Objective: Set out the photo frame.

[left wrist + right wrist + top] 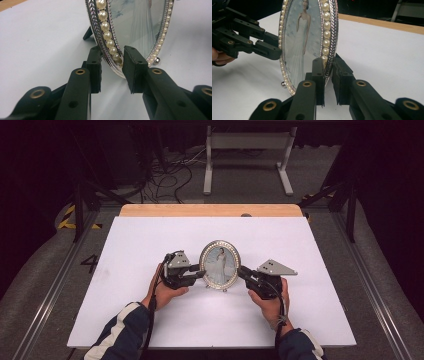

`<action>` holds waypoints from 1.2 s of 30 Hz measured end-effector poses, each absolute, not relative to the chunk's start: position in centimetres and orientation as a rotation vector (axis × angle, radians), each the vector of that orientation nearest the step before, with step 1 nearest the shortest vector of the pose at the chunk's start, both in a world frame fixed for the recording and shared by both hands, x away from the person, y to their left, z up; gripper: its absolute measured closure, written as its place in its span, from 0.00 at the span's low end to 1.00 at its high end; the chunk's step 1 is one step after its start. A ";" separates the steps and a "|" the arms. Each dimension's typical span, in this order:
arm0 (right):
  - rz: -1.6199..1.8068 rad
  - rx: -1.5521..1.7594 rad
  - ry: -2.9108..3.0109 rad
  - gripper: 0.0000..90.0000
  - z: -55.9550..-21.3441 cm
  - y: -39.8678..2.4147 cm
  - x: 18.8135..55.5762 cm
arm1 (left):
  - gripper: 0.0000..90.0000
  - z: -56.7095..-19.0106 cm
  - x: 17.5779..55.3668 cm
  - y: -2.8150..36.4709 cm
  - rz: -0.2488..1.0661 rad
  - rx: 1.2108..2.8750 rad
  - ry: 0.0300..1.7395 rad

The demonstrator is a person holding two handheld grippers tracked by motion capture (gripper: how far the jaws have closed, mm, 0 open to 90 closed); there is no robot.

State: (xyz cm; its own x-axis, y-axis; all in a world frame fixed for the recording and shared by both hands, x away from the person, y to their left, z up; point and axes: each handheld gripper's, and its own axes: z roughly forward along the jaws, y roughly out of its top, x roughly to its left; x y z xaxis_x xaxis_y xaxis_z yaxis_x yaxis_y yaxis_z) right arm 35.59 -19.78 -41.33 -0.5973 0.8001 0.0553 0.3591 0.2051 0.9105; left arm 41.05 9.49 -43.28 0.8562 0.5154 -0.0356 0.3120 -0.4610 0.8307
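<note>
From above, an oval picture frame (pixel 220 265) stands upright in the middle of the white worktop (pixel 150 240). The left gripper (pixel 200 272) grasps its left edge, and the right gripper (pixel 241 271) grasps its right edge.

In the left gripper view, the fingers (pixel 93 70) pinch the pearl rim.

In the right gripper view, the fingers (pixel 318 75) squeeze the rim too.
</note>
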 end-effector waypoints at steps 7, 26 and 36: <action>1.365 1.086 2.046 0.89 -41.4 -19.9 35.7 | 0.75 -43.5 40.8 9.1 0.285 2.118 0.598; 1.343 1.087 2.036 0.92 -41.9 -19.8 35.4 | 0.76 -42.8 40.5 9.5 0.323 2.098 0.594; 1.365 1.103 2.029 0.92 -42.1 -19.8 35.7 | 0.80 -42.8 40.5 9.7 0.306 2.115 0.588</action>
State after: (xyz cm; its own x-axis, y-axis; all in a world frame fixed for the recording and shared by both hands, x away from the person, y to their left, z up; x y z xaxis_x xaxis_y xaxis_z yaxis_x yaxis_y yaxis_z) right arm 35.66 -19.82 -42.06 -0.5762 0.8150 0.0622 0.3646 0.1882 0.9119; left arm 40.51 9.66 -42.80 0.8570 0.5153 -0.0008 0.2951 -0.4894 0.8206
